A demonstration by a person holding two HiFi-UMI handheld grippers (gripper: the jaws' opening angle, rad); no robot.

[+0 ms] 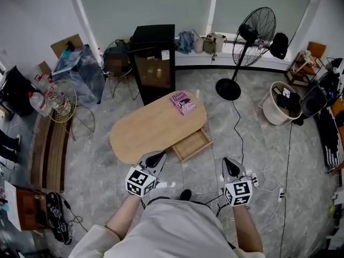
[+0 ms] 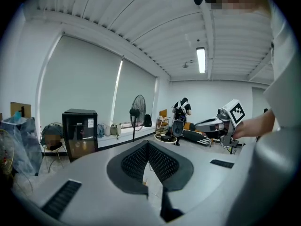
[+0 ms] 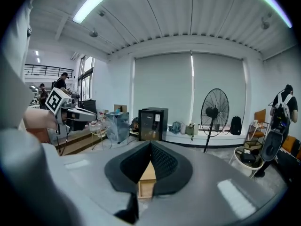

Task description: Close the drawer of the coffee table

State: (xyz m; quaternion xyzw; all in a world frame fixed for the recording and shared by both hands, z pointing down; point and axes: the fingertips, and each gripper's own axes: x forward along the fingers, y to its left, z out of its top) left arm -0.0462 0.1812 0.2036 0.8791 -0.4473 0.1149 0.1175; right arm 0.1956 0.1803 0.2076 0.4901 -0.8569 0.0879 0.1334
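Pale wooden drawer point(image 1: 192, 144) juts from the oval wooden coffee table's point(image 1: 145, 130) near edge. The left gripper point(image 1: 159, 155) hovers by that rim and the right gripper point(image 1: 230, 162) across open grey floor point(image 1: 207, 171), both with jaws pressed together, empty.

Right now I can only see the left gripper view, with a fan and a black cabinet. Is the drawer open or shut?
Observer: Open. The head view shows the drawer pulled out of the coffee table, on the side nearest you.
Operator: Is anything on top of the table?
Observer: One purple book, lying near the far right end.
Operator: Is my other gripper touching the drawer?
Observer: No. The right gripper is apart from it, with its jaws shut on nothing. Its own view shows the drawer straight ahead.
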